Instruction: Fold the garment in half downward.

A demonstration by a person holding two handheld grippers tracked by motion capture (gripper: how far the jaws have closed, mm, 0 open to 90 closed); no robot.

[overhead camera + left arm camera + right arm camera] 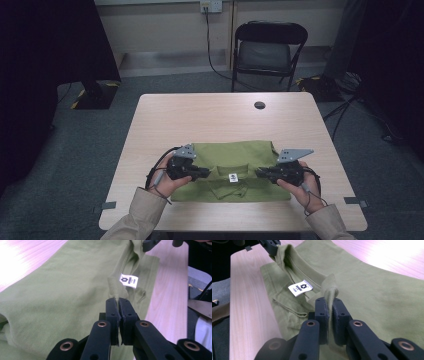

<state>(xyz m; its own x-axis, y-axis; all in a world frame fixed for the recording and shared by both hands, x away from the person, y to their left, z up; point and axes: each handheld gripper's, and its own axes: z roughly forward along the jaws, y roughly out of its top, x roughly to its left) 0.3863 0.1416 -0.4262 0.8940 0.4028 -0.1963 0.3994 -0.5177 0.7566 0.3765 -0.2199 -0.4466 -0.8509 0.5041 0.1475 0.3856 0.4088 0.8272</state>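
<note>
A folded olive-green shirt (235, 167) lies on the light wooden table (220, 117), its collar toward me and a white label (233, 177) at the neck. My left gripper (206, 173) is shut on the left end of the collar; in the left gripper view its jaws pinch a ribbed fold of the shirt (62, 290) just below the label (129, 280). My right gripper (260, 173) is shut on the right end of the collar, with a bunch of the shirt (374, 290) fabric squeezed between its pads (322, 310) near the label (300, 287). Both collar ends are raised slightly off the cloth.
A black folding chair (269, 47) stands beyond the table's far edge. A round cable hole (259, 105) sits in the tabletop at the back. Tape marks (355, 201) lie near the front corners. Dark curtains and stand legs flank both sides.
</note>
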